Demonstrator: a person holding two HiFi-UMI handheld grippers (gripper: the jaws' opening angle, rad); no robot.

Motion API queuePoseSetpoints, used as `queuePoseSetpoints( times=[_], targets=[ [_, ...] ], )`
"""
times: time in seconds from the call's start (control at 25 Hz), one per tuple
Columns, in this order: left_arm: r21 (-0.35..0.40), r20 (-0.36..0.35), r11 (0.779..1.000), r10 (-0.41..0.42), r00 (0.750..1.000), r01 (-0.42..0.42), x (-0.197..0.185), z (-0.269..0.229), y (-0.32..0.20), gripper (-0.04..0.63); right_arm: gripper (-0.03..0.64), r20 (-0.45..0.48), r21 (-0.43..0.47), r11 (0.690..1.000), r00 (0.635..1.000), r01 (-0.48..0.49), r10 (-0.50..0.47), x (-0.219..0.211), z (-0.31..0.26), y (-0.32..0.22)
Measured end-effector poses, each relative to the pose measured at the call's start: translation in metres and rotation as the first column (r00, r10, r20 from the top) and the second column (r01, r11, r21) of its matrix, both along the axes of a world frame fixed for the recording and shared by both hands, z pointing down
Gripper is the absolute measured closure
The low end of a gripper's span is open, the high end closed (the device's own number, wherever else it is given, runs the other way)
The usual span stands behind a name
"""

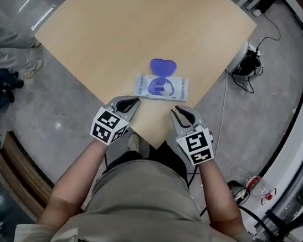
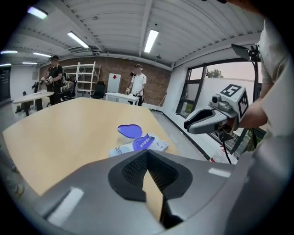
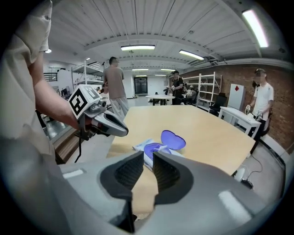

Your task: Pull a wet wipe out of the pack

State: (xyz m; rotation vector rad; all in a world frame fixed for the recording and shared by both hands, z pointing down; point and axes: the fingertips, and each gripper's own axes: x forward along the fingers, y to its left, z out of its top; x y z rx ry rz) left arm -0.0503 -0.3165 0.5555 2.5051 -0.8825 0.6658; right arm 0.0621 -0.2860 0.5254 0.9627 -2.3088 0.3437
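Item 1: wipe pack (image 1: pixel 162 86). It lies flat on the table (image 1: pixel 126 24), close to the corner nearest me. The purple lid (image 1: pixel 163 67) is flipped open toward the far side. I cannot make out what shows at the pack's mouth at this size.

Item 2: left gripper (image 1: pixel 133 103). Jaws clenched tip to tip, nothing between them. It is near the pack's left end and apart from it.

Item 3: right gripper (image 1: pixel 176 113). Jaws parted by a narrow gap and empty. It is aimed at the pack but not touching it.
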Motion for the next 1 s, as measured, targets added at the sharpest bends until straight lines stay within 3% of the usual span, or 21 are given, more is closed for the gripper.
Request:
queuePoseSetpoints(
  times=[0.32, 0.56, 1.0],
  targets=[
    [-0.094, 0.107, 0.991, -0.084, 0.991, 0.094, -0.006, 0.066, -0.046, 0.591, 0.517, 0.014, -0.107, 0.994, 1.0, 0.02, -0.019, 0.01, 0.06, -0.062],
    [-0.144, 0.157, 0.984, -0.084, 0.984, 0.106, -0.006, 0.096, -0.048, 0.591, 0.518, 0.037, -0.174, 0.984, 0.999, 0.039, -0.033, 0.005, 0.09, -0.083],
    [-0.153, 0.225, 0.982, -0.075, 0.971, 0.111, -0.003, 0.116, -0.05, 0.591, 0.519, 0.064, -0.214, 0.97, 0.993, 0.114, -0.103, -0.013, 0.11, -0.09]
  ],
)
